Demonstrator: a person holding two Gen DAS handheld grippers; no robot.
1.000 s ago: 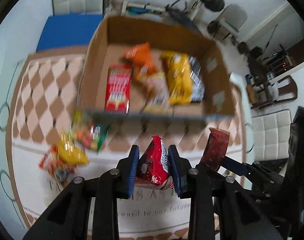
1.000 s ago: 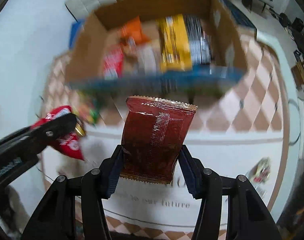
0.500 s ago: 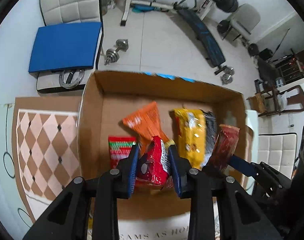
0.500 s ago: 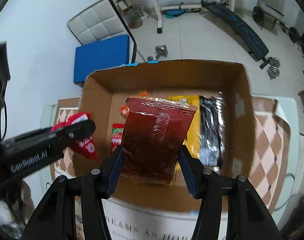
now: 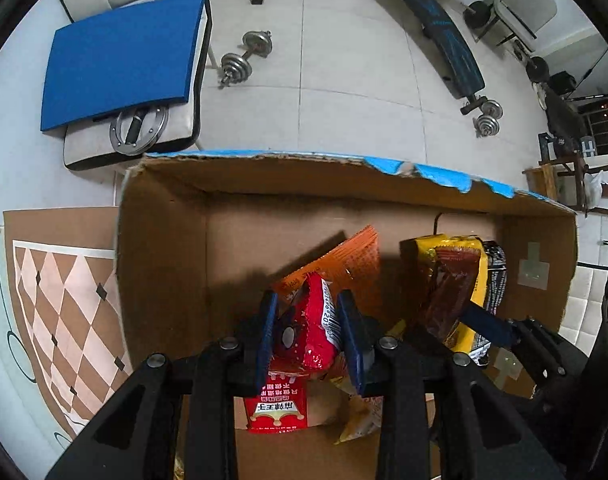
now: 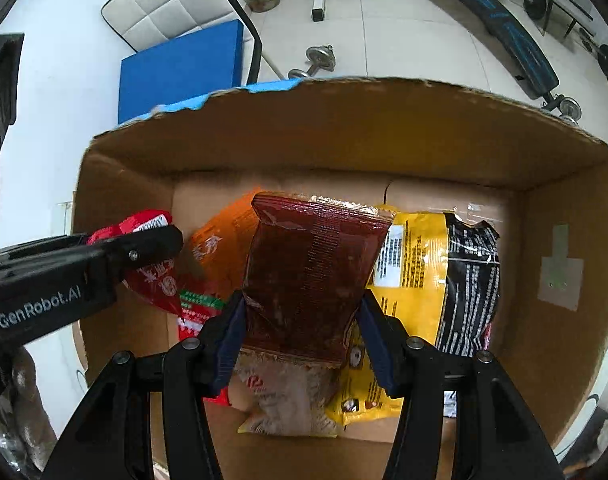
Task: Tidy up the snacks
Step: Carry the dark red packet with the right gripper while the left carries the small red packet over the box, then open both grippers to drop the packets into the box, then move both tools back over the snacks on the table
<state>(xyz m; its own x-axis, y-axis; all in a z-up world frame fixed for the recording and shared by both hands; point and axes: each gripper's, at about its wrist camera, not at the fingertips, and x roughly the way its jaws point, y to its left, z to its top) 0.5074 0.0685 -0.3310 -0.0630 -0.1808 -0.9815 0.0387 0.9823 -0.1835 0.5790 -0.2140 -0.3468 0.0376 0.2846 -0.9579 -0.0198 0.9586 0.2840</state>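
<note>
My left gripper (image 5: pixel 307 324) is shut on a red snack packet (image 5: pixel 310 330) and holds it over the open cardboard box (image 5: pixel 163 264). My right gripper (image 6: pixel 301 320) is shut on a dark brown snack packet (image 6: pixel 312 272), also over the box (image 6: pixel 564 208). The brown packet shows in the left wrist view (image 5: pixel 448 292), the red one in the right wrist view (image 6: pixel 151 276). Inside the box lie an orange packet (image 6: pixel 215 252), a yellow bag (image 6: pixel 408 256), a black-and-white packet (image 6: pixel 470 280), a red-and-white packet (image 5: pixel 275 404) and a beige packet (image 6: pixel 287 404).
The box stands on a checkered brown mat (image 5: pixel 59 304) on the table. Beyond the table edge are a chair with a blue pad (image 5: pixel 119 60), dumbbells (image 5: pixel 243 58) and a weight bench (image 5: pixel 444 32) on the tiled floor.
Both grippers have moved forward and down from over the mat to above the box interior, each still holding its packet. The box now fills both views.
</note>
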